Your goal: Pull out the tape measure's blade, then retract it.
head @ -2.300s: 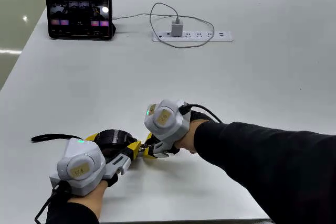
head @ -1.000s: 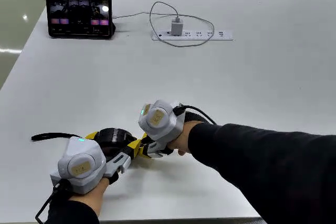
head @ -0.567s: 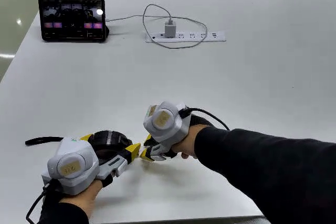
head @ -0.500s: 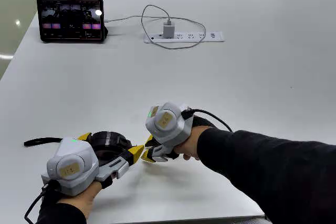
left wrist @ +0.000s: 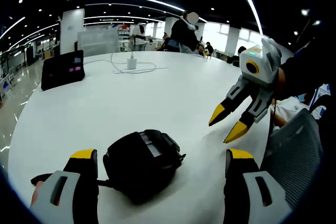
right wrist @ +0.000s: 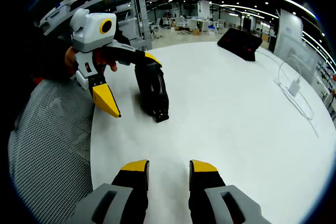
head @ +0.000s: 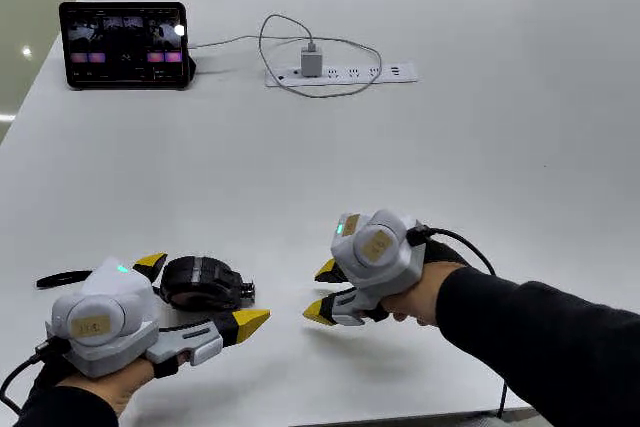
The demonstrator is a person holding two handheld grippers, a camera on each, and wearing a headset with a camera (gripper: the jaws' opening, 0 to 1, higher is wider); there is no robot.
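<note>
The black tape measure lies on the white table, no blade showing out of it, its black strap trailing left. My left gripper stands open, one yellow-tipped jaw on either side of the case and not touching it. In the left gripper view the tape measure sits between the wide-apart jaws of the left gripper. My right gripper is open with nothing in it, a short way right of the case. Its own view shows the right gripper over bare table, with the tape measure ahead.
A tablet stands at the far left of the table. A power strip with a charger and a looped cable lies at the back. The table's near edge runs just below both grippers. People stand far off in the room.
The left gripper has opened and let go of the tape measure. The right gripper has opened and drawn away to the right from the case's mouth. The head camera has shifted.
</note>
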